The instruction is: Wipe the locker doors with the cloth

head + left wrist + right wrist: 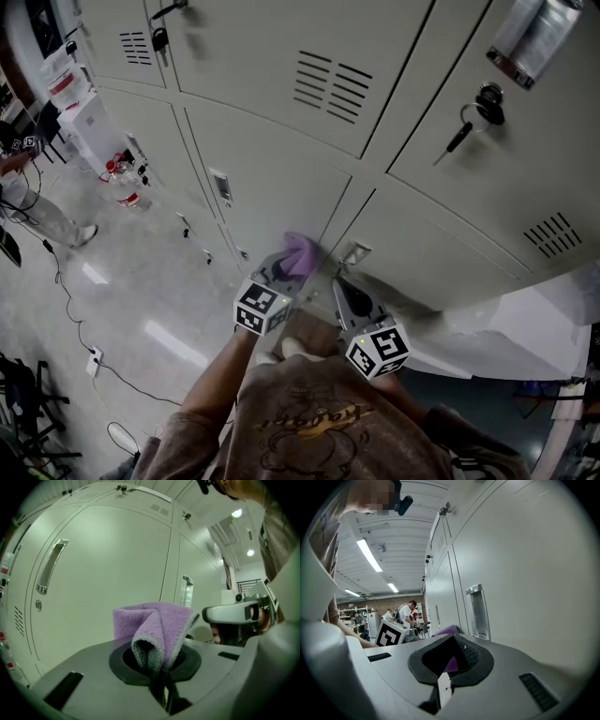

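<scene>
Fingers [156, 686] of left gripper [162, 668] pinch fluffy folded purple cloth [159, 620].

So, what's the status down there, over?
Left gripper shut on purple cloth. Right gripper shut, empty. Cloth close to locker door, contact unclear. Recessed handle just beside it.

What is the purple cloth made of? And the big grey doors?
The purple cloth looks like soft fleece or microfibre: fuzzy nap, floppy folds. The locker doors look like painted sheet metal: smooth, pale, faintly glossy, with punched vent slots.
</scene>
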`<state>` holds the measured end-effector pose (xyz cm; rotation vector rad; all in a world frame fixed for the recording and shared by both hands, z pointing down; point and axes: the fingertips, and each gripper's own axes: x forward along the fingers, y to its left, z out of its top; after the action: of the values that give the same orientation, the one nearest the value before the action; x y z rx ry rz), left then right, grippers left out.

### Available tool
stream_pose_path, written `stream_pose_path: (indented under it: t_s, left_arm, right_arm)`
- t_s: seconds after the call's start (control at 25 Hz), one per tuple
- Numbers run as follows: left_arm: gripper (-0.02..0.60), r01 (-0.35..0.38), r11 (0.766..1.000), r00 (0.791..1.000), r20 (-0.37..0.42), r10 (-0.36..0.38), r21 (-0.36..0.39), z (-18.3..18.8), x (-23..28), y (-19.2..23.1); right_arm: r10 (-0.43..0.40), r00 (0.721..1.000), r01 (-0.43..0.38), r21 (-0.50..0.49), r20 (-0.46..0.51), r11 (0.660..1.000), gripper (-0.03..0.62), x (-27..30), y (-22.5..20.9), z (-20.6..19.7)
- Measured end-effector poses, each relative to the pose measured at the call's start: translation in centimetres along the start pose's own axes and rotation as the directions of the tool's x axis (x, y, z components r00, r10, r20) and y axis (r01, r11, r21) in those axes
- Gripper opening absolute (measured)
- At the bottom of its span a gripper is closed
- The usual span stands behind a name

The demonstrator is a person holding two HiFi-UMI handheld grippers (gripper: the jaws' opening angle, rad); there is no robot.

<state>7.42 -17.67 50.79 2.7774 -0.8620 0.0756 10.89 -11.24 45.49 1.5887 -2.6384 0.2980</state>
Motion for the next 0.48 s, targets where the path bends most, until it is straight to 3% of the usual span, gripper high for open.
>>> stream_pose_path:
  t_s: [0.2,0.48]
  left_arm:
    - [0.040,0.033,0.999,0.999,-0.012,-0.033,0.000,-0.5,0.4,-1.3]
    - [0.040,0.064,0.997,0.998,-0.010,-0.064,0.053,0.2,0.1,-2.6]
  right_arm:
    - [-0.003,1.000,0.003,0.002,0.003,1.000,-0.003,-0.4,-0.1,0.0]
    - [-0.001,1.000,0.001,0.001,0.005,1.000,-0.003,-0.5,-0.1,0.0]
